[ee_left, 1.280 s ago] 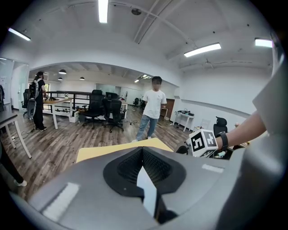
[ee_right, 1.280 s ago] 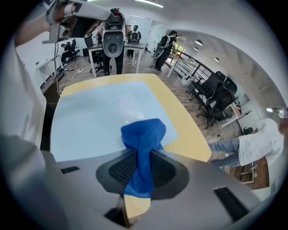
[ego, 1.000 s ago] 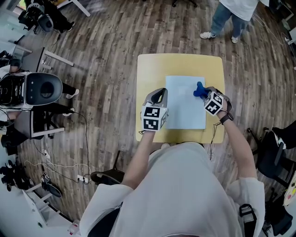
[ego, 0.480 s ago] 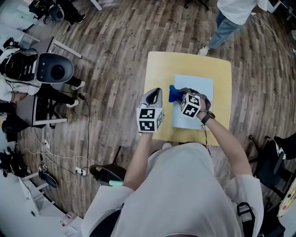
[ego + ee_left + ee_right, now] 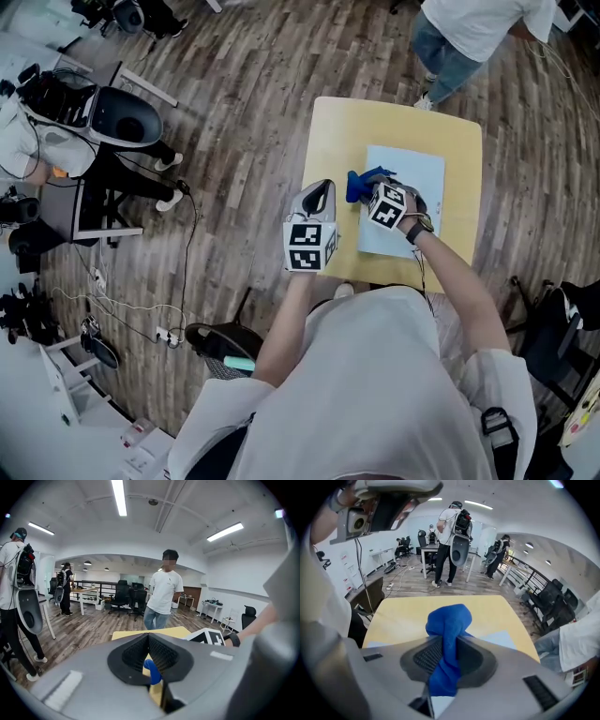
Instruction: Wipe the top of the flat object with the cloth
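Blue cloth (image 5: 359,184), soft and light, pinched at its bunched middle by the right gripper (image 5: 371,192) over the pale sheet (image 5: 419,176); left gripper (image 5: 321,187) apparently closed, empty.

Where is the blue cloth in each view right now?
Head view: the blue cloth is right of centre, at the left edge of the pale sheet, held by the right gripper.
Left gripper view: a small part of the cloth shows low at centre, past the left gripper.
Right gripper view: the cloth is at centre, clamped between the jaws.
Shared landmark: the yellow table, visible in all three.
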Motion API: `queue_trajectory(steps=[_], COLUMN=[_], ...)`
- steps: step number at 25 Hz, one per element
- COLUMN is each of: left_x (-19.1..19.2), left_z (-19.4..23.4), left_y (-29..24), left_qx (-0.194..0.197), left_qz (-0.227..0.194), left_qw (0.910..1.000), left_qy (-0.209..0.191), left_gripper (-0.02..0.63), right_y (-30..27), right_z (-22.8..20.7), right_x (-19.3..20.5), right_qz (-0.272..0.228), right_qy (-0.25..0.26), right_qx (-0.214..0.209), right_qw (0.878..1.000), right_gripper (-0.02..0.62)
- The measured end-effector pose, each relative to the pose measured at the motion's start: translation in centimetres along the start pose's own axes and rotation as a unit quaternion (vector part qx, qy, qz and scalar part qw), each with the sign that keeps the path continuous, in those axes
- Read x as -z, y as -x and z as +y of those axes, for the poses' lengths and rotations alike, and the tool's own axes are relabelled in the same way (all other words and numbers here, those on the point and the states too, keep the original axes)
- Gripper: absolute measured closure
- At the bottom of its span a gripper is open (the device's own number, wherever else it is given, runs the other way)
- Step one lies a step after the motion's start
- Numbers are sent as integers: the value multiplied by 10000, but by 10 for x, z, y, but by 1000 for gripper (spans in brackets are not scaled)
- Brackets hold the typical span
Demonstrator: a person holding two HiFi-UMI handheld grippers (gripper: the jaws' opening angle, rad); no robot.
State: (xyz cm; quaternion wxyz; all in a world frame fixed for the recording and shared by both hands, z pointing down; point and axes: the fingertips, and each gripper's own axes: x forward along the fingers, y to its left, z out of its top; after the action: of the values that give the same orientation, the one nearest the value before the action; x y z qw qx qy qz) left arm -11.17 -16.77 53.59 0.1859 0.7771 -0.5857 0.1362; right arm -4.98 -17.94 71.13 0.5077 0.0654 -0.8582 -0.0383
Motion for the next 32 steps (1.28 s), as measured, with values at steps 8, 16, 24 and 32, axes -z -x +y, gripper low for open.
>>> queue_trajectory(steps=[8, 16, 24, 32], left_x=[4, -2, 1, -7], left_z=[-33, -70, -78, -73], left_y=[-18, -25, -24, -16], left_qx=[488, 918, 1046, 966], left_qz=[87, 52, 102, 28], left_qw=[9986, 9949, 9933, 9942], left_qy=[-202, -404, -478, -465], left_gripper=[597, 597, 597, 597], right_y=[35, 81, 119, 125], right_z=[-16, -21, -26, -24], right_x=[51, 130, 206, 195], right_qz=[136, 605, 1099, 962], right_qy=[-486, -966, -1532, -1708], right_qx=[398, 817, 1179, 1172], right_qw=[9979, 9901, 9750, 9736], right_gripper=[503, 503, 503, 503])
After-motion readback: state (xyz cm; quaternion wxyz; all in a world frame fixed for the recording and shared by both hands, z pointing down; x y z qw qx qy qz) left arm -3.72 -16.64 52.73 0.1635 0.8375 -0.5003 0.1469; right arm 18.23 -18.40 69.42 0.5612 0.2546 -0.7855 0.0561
